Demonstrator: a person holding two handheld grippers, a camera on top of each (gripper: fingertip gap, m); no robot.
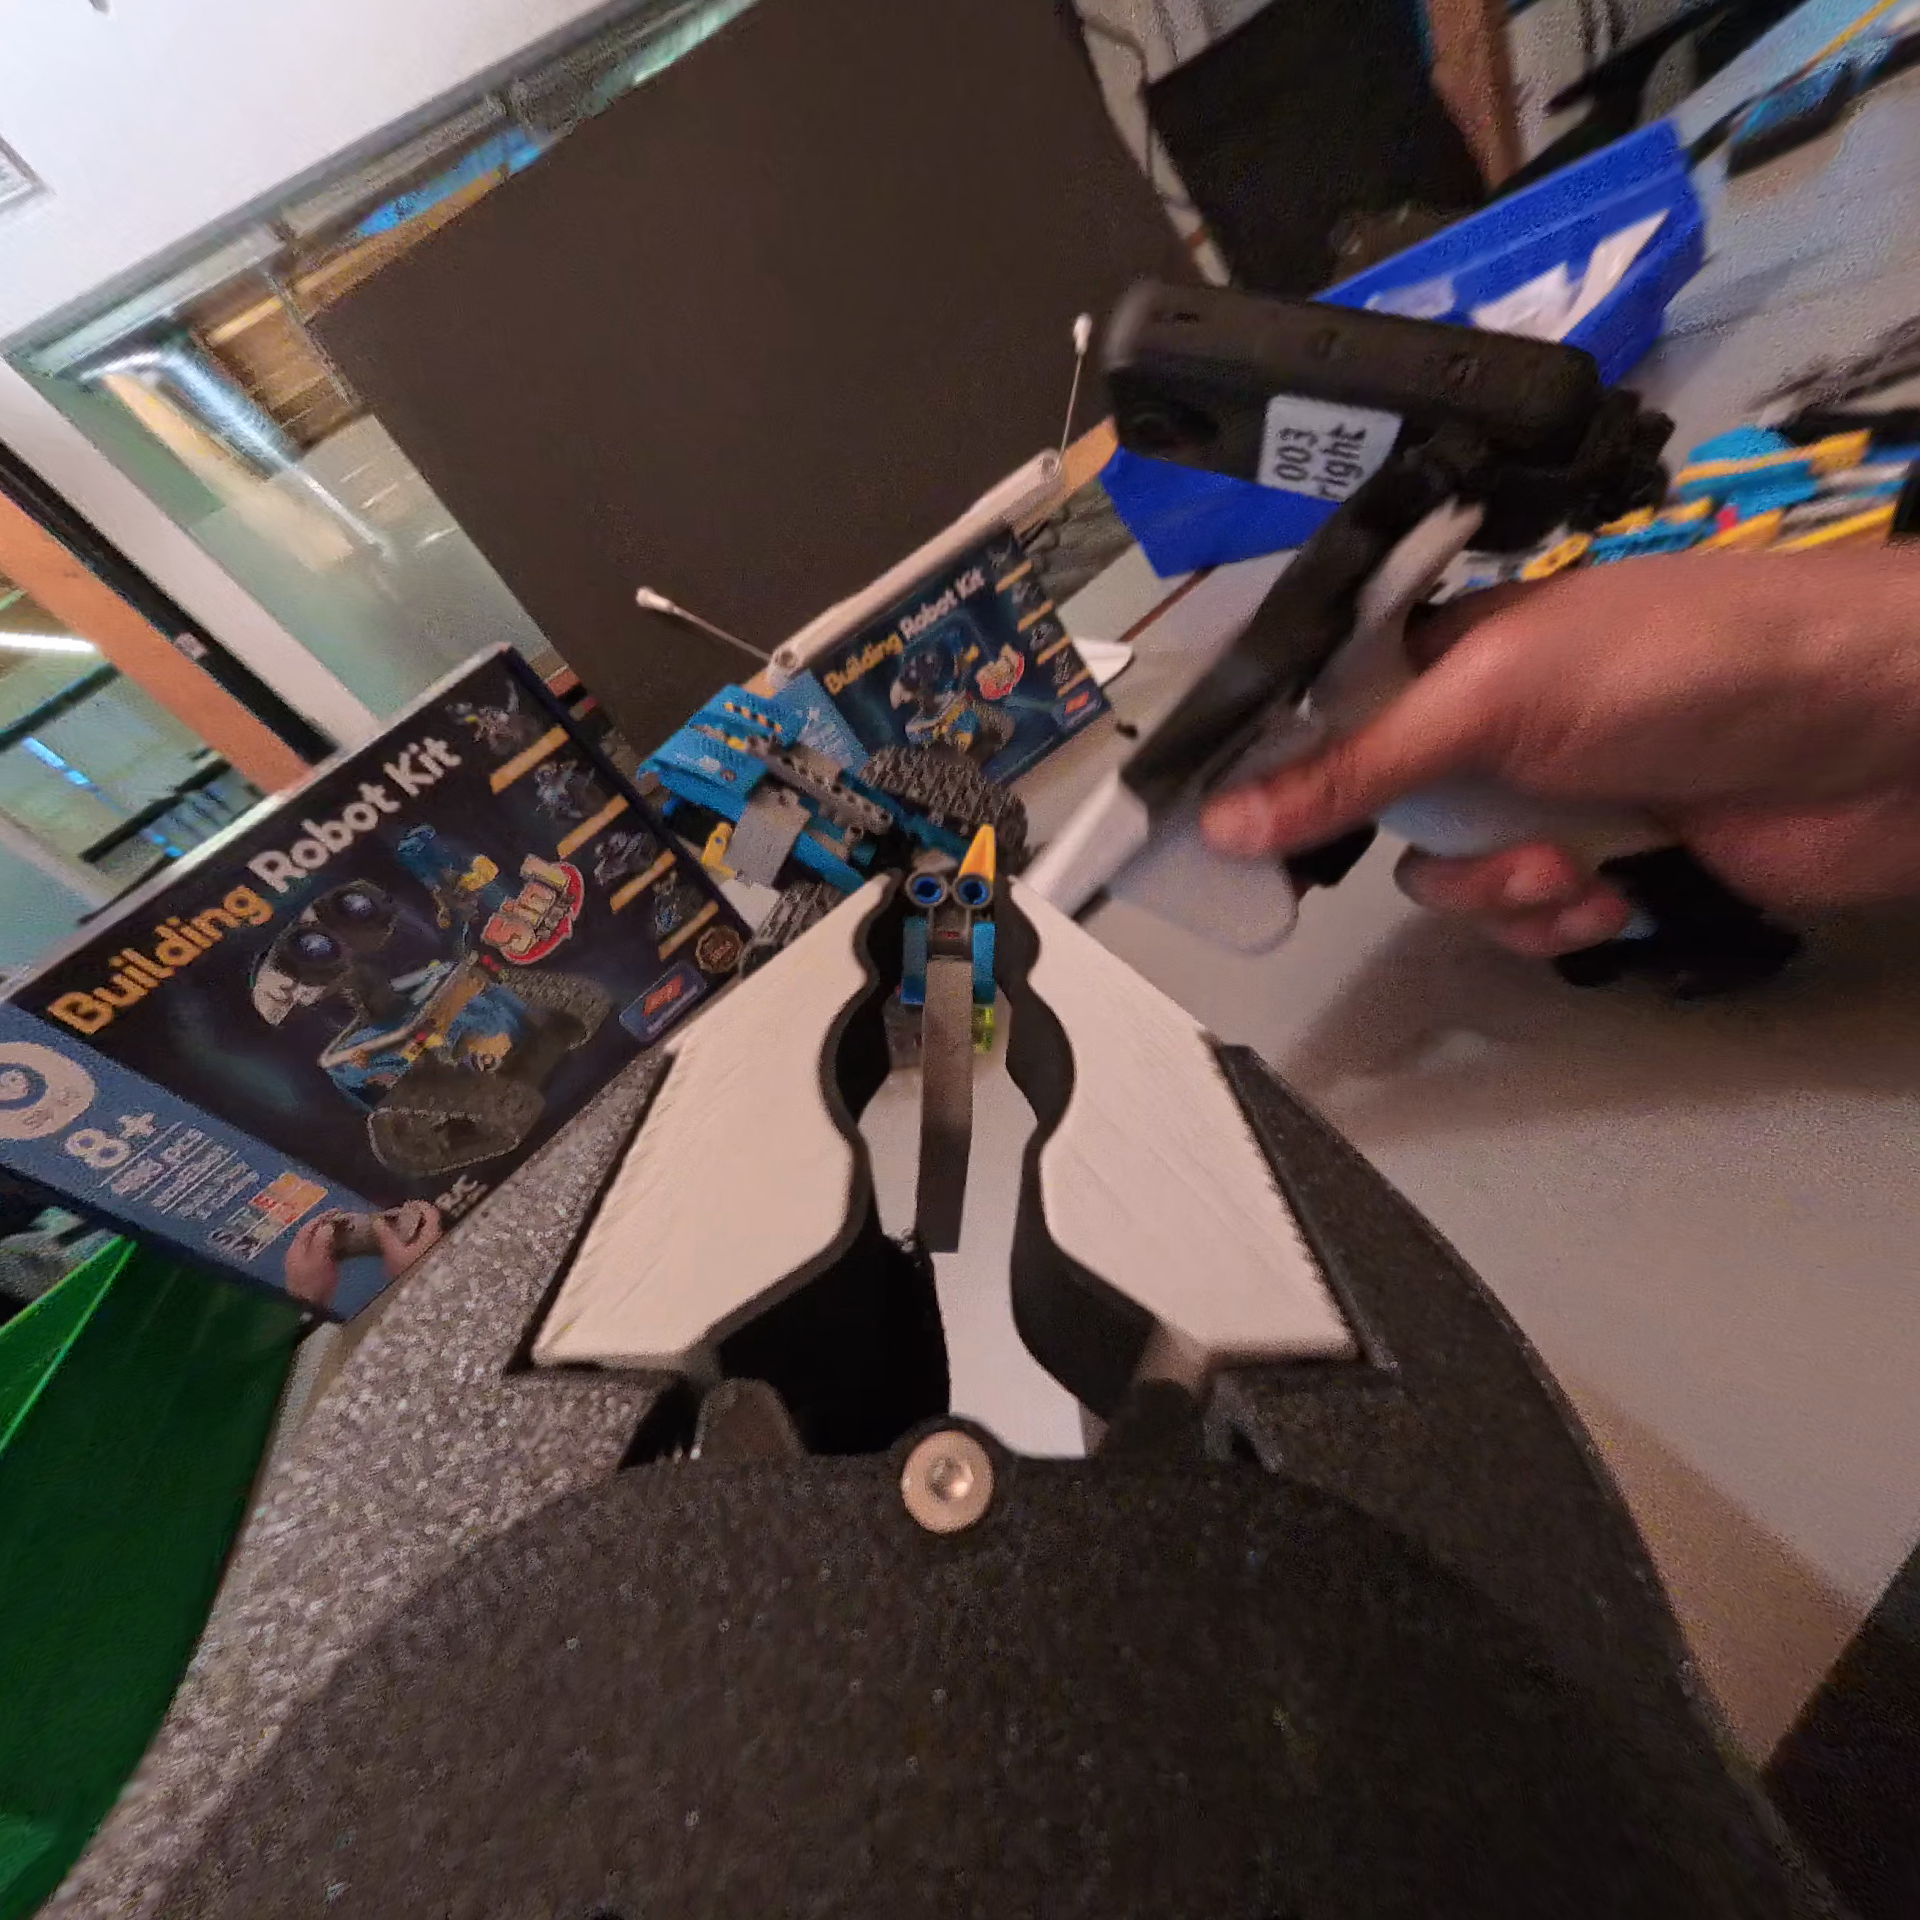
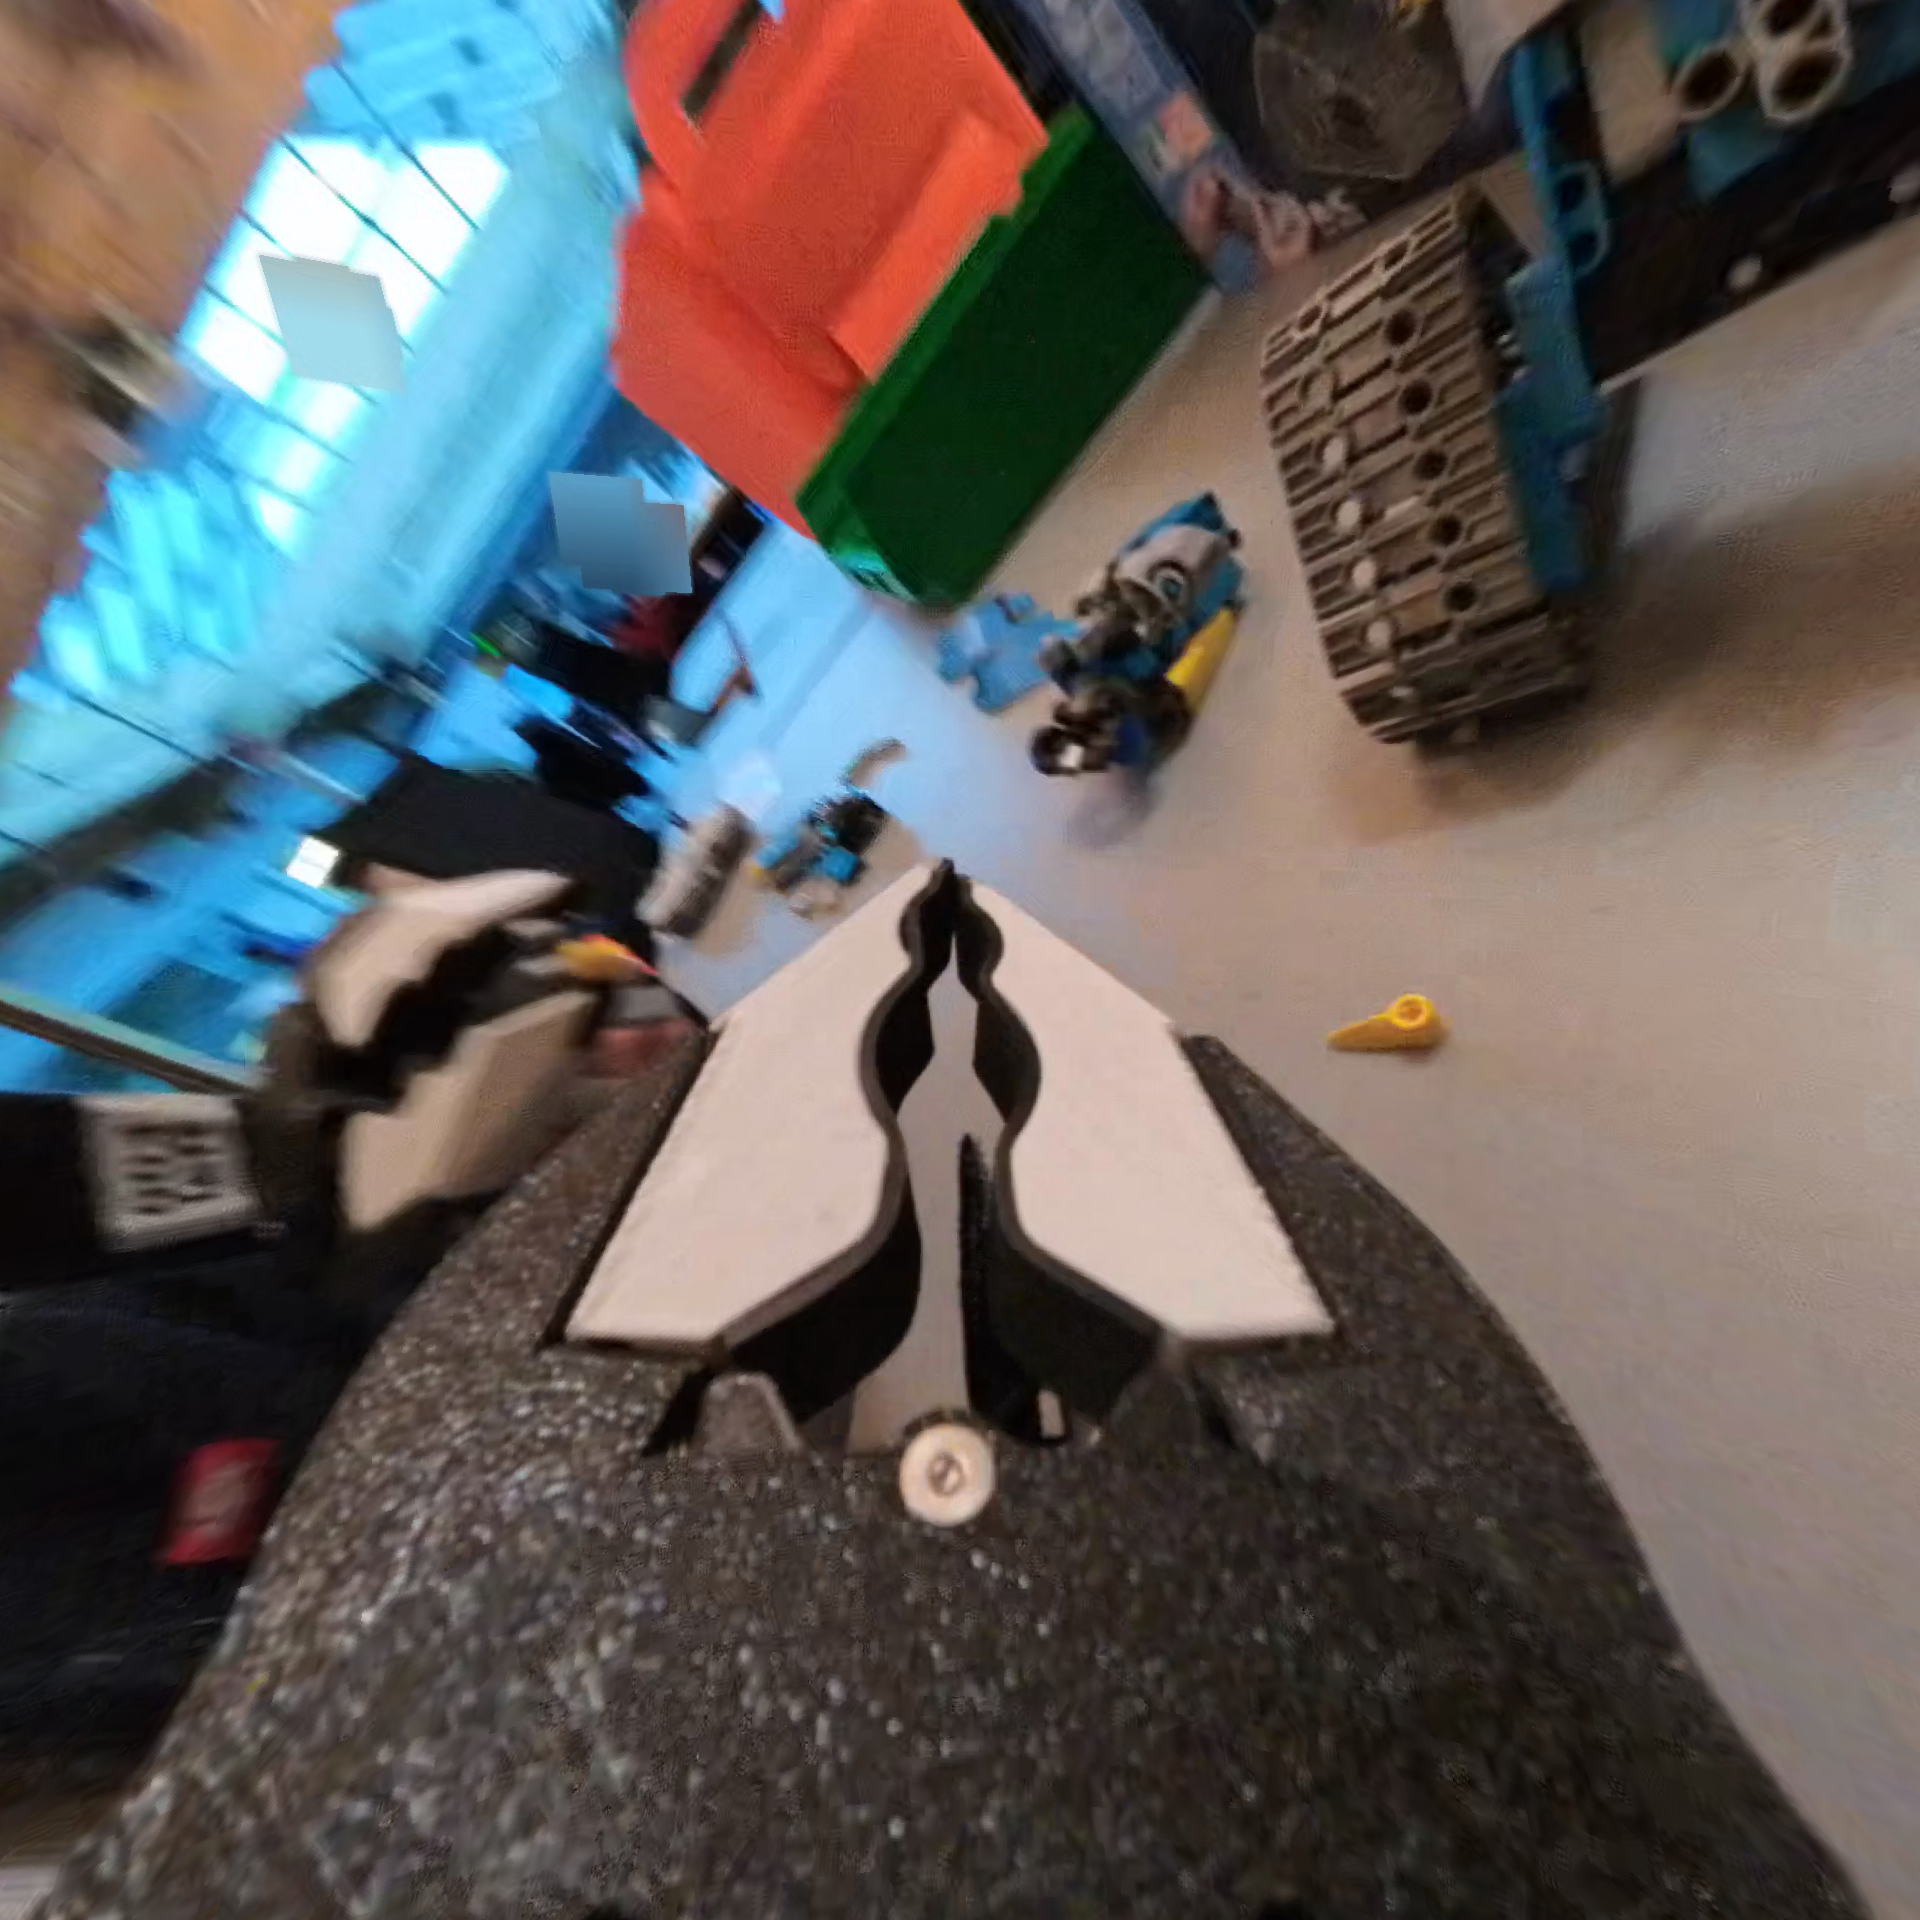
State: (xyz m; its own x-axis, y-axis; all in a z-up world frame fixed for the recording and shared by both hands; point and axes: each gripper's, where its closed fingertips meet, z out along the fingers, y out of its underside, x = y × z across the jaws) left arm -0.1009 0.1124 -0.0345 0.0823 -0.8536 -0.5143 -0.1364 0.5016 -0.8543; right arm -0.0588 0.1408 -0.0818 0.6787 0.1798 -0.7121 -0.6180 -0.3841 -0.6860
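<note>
My left gripper [image 1: 951,891] is shut on a small brick assembly [image 1: 943,977]. It is blue and grey with two round blue ends and a yellow cone tip, and I hold it above the table. Just beyond it stands a tracked brick robot [image 1: 831,800], which also shows in the right wrist view [image 2: 1434,478]. My right gripper [image 2: 948,883] is shut and empty, hovering over the table. A hand holds it to the right in the left wrist view [image 1: 1195,873]. A loose yellow cone piece [image 2: 1392,1023] lies right of its tips. My left gripper [image 2: 447,966] shows at the left there.
A kit box [image 1: 364,935] leans at the left and a booklet [image 1: 956,665] stands behind the robot. Blue bin [image 1: 1507,260] and loose bricks [image 1: 1766,488] are at the back right. Another small assembly [image 2: 1132,644], scattered parts [image 2: 821,831], an orange bin [image 2: 810,208] and a green bin [image 2: 987,395] lie ahead. Spacing between my two grippers at the tips: around 7 cm. To reach the loose yellow cone piece [image 2: 1392,1023] in a straight line is about 8 cm for my right fingers, about 15 cm for my left.
</note>
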